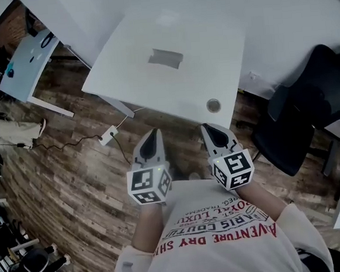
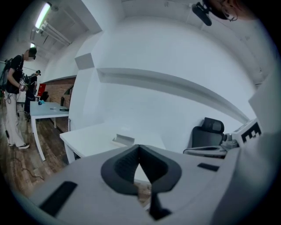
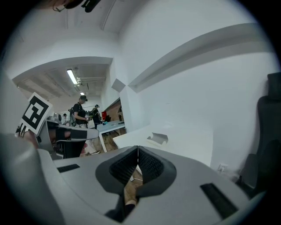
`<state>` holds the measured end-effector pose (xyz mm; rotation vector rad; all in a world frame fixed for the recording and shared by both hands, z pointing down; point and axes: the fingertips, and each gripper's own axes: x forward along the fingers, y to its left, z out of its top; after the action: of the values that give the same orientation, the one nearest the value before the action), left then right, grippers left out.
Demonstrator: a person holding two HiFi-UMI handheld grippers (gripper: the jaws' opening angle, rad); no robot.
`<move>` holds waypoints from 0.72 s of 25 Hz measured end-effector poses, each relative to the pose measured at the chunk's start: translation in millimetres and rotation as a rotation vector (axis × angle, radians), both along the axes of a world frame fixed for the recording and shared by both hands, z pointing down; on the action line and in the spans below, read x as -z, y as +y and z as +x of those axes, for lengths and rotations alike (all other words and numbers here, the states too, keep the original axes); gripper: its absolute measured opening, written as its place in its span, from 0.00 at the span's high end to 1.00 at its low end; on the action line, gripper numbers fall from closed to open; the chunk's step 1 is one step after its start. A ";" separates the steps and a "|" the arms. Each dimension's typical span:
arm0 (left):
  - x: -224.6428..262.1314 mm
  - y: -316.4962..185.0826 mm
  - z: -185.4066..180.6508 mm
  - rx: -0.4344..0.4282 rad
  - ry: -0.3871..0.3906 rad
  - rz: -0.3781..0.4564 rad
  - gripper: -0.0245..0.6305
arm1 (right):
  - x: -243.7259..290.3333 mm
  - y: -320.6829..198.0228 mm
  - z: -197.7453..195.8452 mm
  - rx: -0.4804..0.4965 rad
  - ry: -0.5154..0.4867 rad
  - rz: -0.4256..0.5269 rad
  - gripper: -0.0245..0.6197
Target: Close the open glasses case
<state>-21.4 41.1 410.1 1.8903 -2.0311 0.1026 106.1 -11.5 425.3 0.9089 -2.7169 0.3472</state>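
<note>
The open glasses case (image 1: 165, 58) is a pale grey box lying near the middle of the white table (image 1: 142, 82). It also shows small in the left gripper view (image 2: 123, 139) and the right gripper view (image 3: 158, 138). Both grippers hang close to the person's chest, short of the table's near edge and well apart from the case. My left gripper (image 1: 153, 134) has its jaws pressed together with nothing between them (image 2: 139, 148). My right gripper (image 1: 207, 129) is likewise shut and empty (image 3: 138, 150).
A round cable grommet (image 1: 213, 105) sits at the table's near right corner. A black office chair (image 1: 309, 113) stands to the right. A white power strip (image 1: 108, 135) with cables lies on the wood floor. Another table (image 1: 26, 61) stands far left, with a person (image 2: 15, 101) beside it.
</note>
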 end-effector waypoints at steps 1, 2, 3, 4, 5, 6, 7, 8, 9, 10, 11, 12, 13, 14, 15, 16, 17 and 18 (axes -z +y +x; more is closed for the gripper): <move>-2.2 -9.6 -3.0 -0.016 0.000 0.000 0.96 | -2.7 -6.8 -2.8 -0.012 0.002 -0.003 0.94; -3.9 -19.9 -6.8 -0.032 -0.002 0.000 0.96 | -5.0 -15.1 -6.5 -0.027 0.004 -0.006 0.94; -5.0 -30.7 -11.5 -0.048 -0.004 0.001 0.96 | -6.7 -24.5 -11.5 -0.042 0.003 -0.009 0.94; -5.6 -41.7 -16.9 -0.064 -0.008 0.002 0.96 | -7.7 -34.6 -17.3 -0.056 0.003 -0.013 0.94; -6.0 -52.6 -22.8 -0.079 -0.011 0.001 0.96 | -8.2 -44.8 -23.6 -0.070 0.003 -0.014 0.94; -6.2 -63.6 -29.3 -0.094 -0.014 0.000 0.96 | -8.1 -54.9 -30.2 -0.083 0.004 -0.014 0.94; -6.4 -75.1 -36.7 -0.109 -0.015 -0.003 0.96 | -7.7 -65.3 -37.2 -0.096 0.007 -0.012 0.94; -6.4 -87.4 -45.4 -0.122 -0.013 -0.005 0.96 | -7.1 -76.2 -45.0 -0.111 0.009 -0.008 0.94; -6.1 -100.7 -55.5 -0.136 -0.008 -0.006 0.96 | -6.4 -87.8 -53.8 -0.126 0.009 -0.006 0.94; -5.7 -114.6 -66.6 -0.150 -0.003 -0.008 0.96 | -5.8 -99.9 -63.6 -0.143 0.008 -0.006 0.94; -5.4 -128.7 -77.7 -0.166 0.002 -0.010 0.96 | -5.4 -111.9 -73.7 -0.160 0.005 -0.008 0.94; -5.3 -141.6 -88.0 -0.183 0.005 -0.015 0.96 | -5.5 -122.8 -83.2 -0.178 0.004 -0.011 0.94; -5.3 -152.9 -97.1 -0.201 0.008 -0.020 0.96 | -5.9 -132.1 -91.6 -0.195 0.005 -0.016 0.94; -5.1 -163.0 -105.1 -0.220 0.010 -0.025 0.96 | -6.4 -140.5 -99.2 -0.212 0.008 -0.021 0.94; -4.4 -173.0 -113.0 -0.239 0.010 -0.029 0.96 | -6.4 -149.0 -106.9 -0.229 0.011 -0.025 0.94; -3.2 -183.4 -121.3 -0.259 0.008 -0.031 0.96 | -5.8 -158.2 -115.2 -0.246 0.012 -0.028 0.94; -1.6 -194.2 -129.9 -0.278 0.005 -0.032 0.96 | -4.8 -167.7 -124.1 -0.263 0.010 -0.029 0.94; -0.4 -205.0 -138.3 -0.296 0.004 -0.032 0.96 | -3.9 -177.3 -133.0 -0.280 0.006 -0.029 0.94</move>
<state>-159.7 -163.9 410.5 2.1556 -1.7223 0.2055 -26.9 -188.7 429.1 1.2821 -2.5725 0.4342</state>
